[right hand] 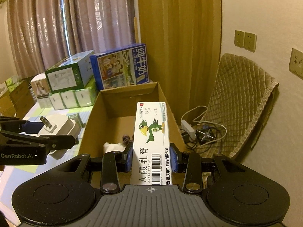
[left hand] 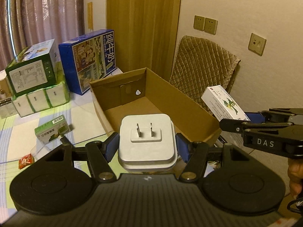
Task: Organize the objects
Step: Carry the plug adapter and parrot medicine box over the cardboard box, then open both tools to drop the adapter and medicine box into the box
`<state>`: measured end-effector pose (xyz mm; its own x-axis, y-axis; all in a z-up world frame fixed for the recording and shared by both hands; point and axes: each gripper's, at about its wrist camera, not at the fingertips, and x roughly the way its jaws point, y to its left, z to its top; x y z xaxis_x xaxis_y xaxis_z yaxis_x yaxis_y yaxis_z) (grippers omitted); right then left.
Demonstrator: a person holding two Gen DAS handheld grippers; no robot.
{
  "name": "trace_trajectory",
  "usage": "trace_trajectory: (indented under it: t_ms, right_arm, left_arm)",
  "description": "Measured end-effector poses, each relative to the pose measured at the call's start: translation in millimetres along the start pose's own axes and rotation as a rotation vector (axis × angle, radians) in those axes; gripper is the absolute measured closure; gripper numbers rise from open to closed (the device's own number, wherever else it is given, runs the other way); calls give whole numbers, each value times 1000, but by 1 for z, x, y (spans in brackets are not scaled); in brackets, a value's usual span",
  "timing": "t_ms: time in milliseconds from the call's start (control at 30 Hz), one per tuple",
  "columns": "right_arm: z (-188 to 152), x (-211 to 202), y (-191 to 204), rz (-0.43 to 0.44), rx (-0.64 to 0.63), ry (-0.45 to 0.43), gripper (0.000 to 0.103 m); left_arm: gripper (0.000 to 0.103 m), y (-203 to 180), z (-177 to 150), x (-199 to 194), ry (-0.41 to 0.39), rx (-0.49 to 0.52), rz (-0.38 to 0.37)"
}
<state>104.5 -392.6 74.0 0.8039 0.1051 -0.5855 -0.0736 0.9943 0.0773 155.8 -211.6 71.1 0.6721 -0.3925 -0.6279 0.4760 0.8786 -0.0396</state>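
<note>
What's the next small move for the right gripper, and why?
Probably ease the right gripper forward and down, then release. It is shut on the medicine box, which already points over the open cardboard box, where there is bare floor ahead.

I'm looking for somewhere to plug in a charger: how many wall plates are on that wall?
3, all on the cream wall above the quilted cushion: two side-by-side plates beside the yellow curtain, and a third plate lower to the right. Others may lie outside the frame.
</note>
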Motion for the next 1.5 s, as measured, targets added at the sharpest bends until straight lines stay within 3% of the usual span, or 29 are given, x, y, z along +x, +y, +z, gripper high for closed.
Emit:
trace_trajectory:
  t_ms: [667, 767, 1500]
  right_arm:
    - [9, 42, -27, -12, 36, 31, 68]
    - [10, 44, -29, -15, 39, 34, 68]
    - [17, 64, -2, 57, 26, 43, 67]
  left_arm:
    - [43, -8, 23, 71, 46, 53, -27]
    - [30, -5, 21, 78, 31, 44, -13]
    - [30, 48, 2, 36, 24, -77, 42]
